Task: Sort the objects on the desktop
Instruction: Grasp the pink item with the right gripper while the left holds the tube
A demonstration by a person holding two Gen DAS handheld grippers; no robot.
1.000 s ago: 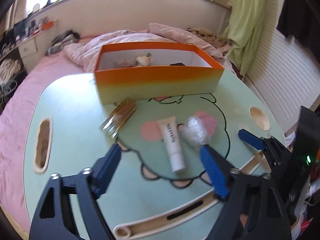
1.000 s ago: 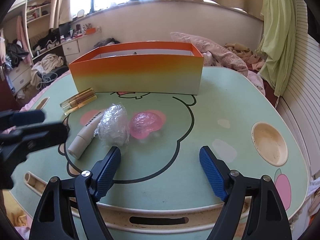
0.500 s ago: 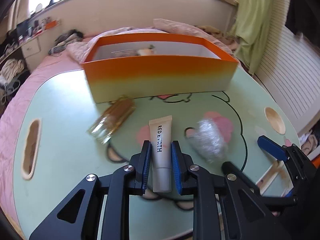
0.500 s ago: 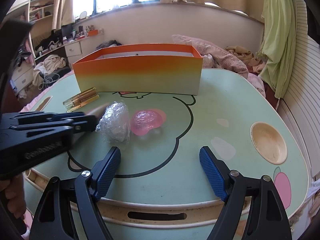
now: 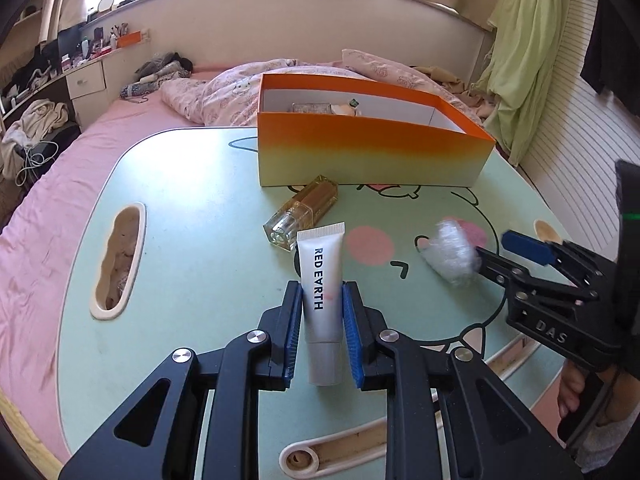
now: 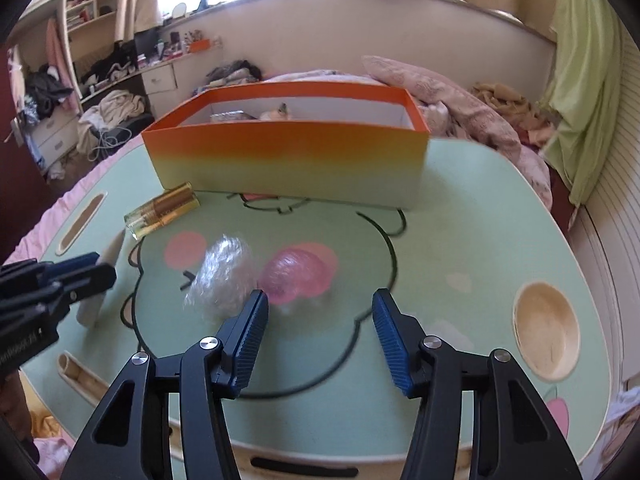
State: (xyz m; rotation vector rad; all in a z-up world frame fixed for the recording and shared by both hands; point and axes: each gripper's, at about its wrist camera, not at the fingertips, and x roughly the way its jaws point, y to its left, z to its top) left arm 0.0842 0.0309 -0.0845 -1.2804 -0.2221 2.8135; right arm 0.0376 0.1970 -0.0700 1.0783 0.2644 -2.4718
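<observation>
The left gripper (image 5: 322,334) has its 2 blue fingers (image 5: 291,332) pinching a white tube (image 5: 322,280) printed RED EARTH, the pads pressed on either side of its lower body, its crimped end pointing away from the fingers toward the box. Just beyond that crimped end, slightly to the left, a clear bottle with amber contents (image 5: 304,210) lies on its side on the pale green counter (image 5: 192,216), and past it stands the orange-and-yellow box (image 5: 368,156), open on top with a few small items inside. To the right of the left fingers a crumpled clear wrap bundle (image 5: 450,254) sits on the counter, with the right gripper's fingers at its far side. In the right wrist view, the right gripper (image 6: 318,336) has its fingers apart and closing, with nothing pressed between the pads; bare counter shows in the gap. Just ahead of its left finger (image 6: 248,336) lies the clear bundle, and beside it, ahead of the gap, a translucent pink lump (image 6: 298,276); whether the finger touches the bundle cannot be told. A round recess (image 6: 546,330) in the counter lies to the right of the fingers.
</observation>
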